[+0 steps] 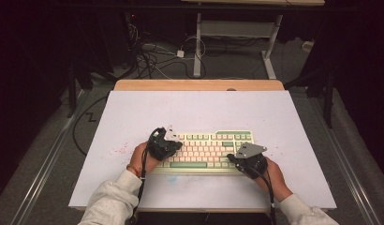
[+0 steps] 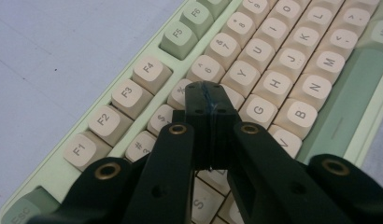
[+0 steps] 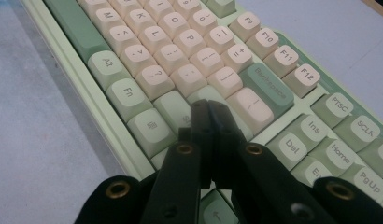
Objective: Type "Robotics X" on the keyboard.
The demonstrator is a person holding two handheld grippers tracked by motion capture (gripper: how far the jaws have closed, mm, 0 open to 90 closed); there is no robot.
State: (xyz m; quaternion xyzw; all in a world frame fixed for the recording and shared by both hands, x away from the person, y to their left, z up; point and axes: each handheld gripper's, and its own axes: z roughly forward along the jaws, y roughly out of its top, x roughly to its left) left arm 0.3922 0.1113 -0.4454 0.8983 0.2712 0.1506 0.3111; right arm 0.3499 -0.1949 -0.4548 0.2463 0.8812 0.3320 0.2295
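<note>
Your sleeves point(image 1: 116, 199) came in at six o'clock; the keyboard point(image 1: 206, 151) lay centre-table. Your left gripper point(image 1: 177, 146) at nine o'clock and right gripper point(image 1: 233, 159) at three hovered over it, jaws pressed together, empty.

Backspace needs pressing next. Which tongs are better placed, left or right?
Right. The right tongs, shut, sit over the keyboard's right end, and Backspace lies just beyond their tips. The left tongs, also shut, are over the left half near the 5 and G keys, so they'd have to cross the board.

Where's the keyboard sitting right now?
In the high view, the keyboard lies on the near half of the white table, between the left gripper and right gripper.
</note>
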